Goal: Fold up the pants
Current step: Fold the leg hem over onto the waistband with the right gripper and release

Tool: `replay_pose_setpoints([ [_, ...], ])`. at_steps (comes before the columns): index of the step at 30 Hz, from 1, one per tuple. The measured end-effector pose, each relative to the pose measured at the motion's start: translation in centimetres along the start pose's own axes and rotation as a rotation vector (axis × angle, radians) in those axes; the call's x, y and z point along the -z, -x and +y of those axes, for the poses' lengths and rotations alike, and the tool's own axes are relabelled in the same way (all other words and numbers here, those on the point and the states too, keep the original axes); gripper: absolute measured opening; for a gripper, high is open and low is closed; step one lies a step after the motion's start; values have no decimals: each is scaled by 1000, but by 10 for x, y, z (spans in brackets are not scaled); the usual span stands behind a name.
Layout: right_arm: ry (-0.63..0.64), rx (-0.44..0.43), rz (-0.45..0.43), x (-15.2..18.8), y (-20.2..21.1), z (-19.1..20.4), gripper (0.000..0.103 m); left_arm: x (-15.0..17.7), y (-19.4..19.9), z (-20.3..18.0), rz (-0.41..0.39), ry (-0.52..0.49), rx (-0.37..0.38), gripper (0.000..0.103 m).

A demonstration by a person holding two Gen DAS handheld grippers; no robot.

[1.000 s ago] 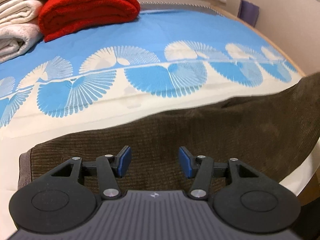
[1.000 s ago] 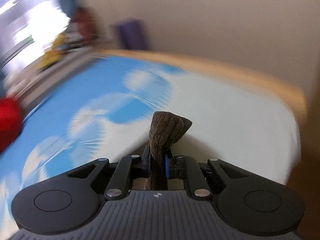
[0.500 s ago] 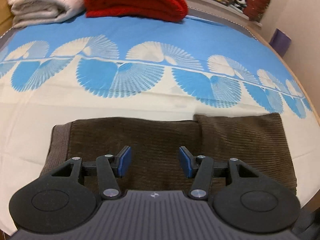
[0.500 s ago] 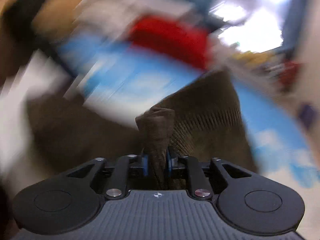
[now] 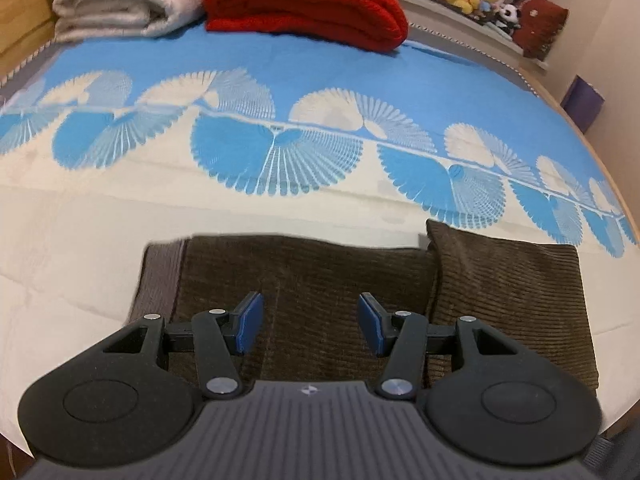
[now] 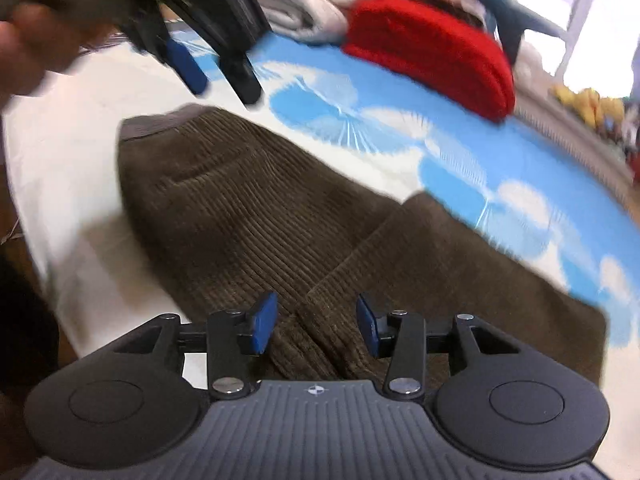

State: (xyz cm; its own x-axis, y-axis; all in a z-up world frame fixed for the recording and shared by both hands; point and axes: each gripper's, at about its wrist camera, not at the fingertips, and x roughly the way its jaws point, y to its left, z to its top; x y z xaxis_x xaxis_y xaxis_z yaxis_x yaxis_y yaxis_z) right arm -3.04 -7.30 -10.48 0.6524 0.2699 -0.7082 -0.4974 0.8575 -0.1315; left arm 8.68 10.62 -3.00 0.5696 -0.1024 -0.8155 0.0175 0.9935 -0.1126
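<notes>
Judging by the thick ribbing, I took the brown corduroy pants [image 5: 320, 276], lying low centre in both frames on the bedspread [image 5: 280, 68], to be soft, fairly heavy and grippy, best pinched at a folded edge or the waistband [image 6: 156, 124]. The right gripper [image 6: 316, 322] had just been opening; the folded-over leg end [image 6: 460, 264] lay between its pads, released. The left gripper [image 5: 308, 322] hovered half-wide, holding nothing. Motion blur smeared the right view; the pants' near edge hid behind both grippers.
</notes>
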Motion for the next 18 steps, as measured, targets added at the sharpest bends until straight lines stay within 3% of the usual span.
replay_pose_setpoints([
  [3,-24,-8,68,3,-19,6,40,-17,21,3,-21,6,16,58],
  [4,-32,-20,63,5,-18,9,24,-23,30,2,-32,2,25,58],
  [7,7,0,12,1,-2,18,10,-36,49,-4,-68,-48,41,63],
  [12,-34,9,-81,0,34,-1,13,-23,34,-21,-95,-89,110,65],
  [13,-30,-28,-52,5,32,-3,16,-15,21,-23,-69,-90,112,65],
  [15,10,-154,54,16,25,-3,15,-5,-10,-29,95,-55,72,56],
  [18,-69,-194,-24,24,50,-26,20,-6,-14,-40,95,-45,123,56],
])
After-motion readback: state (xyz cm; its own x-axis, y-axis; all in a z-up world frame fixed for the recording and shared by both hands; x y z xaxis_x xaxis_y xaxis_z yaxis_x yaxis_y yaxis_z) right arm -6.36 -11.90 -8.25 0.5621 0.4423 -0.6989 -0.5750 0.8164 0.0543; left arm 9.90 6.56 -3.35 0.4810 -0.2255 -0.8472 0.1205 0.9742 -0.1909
